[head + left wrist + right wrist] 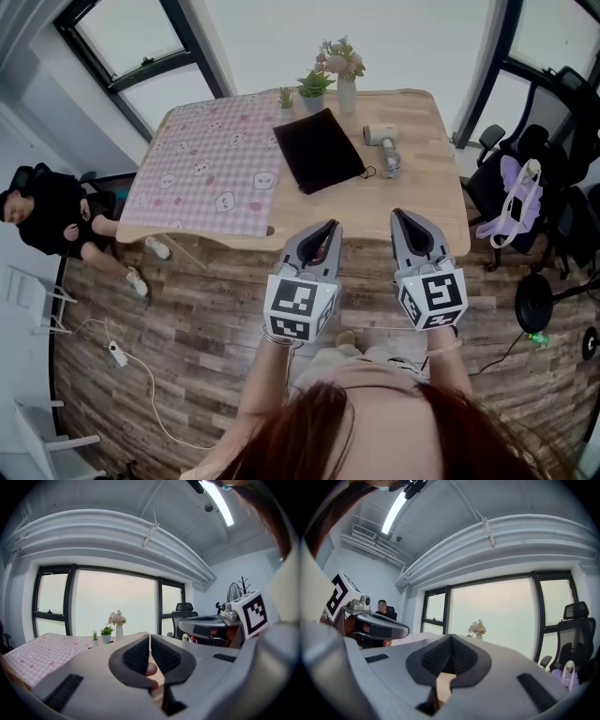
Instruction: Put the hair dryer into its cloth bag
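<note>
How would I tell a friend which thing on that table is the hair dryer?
Look at the wooden table, half covered by a pink checked cloth. On the bare half, just right of the flat black cloth bag, lies the hair dryer. It is the only small whitish thing lying down; the vase and potted plants stand at the far edge.

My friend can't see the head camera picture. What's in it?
Two shut, empty claws, the left claw and the right claw, point toward a wooden table seen from above. On it lie a flat black cloth bag and, just to its right, a pale hair dryer, with a pink checked cloth covering its left part.
</note>
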`<state>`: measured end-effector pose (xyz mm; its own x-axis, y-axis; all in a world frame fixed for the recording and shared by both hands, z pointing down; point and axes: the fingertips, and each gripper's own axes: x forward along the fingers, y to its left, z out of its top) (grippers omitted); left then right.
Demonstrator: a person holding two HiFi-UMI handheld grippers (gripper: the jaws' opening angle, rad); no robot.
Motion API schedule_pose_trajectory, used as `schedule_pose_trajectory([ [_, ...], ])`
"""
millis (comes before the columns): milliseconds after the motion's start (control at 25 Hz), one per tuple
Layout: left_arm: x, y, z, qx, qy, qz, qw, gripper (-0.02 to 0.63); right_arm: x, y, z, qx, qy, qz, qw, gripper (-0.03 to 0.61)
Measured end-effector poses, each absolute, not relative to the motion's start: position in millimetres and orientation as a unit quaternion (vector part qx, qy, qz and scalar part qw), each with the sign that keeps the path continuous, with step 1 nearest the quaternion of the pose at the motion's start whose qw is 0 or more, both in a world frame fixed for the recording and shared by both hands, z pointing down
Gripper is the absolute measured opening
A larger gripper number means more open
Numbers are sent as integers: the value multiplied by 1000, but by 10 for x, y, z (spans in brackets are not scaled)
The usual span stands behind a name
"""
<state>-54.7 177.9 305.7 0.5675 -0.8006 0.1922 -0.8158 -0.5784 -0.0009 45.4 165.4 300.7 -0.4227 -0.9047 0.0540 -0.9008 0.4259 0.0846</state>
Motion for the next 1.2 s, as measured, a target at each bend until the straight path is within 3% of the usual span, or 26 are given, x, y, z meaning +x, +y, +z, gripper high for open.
schedule_pose_trajectory([
  [1200, -519, 705, 3499, 891, -434, 117, 65, 20, 565, 611, 3298, 553, -831, 7, 52, 0],
])
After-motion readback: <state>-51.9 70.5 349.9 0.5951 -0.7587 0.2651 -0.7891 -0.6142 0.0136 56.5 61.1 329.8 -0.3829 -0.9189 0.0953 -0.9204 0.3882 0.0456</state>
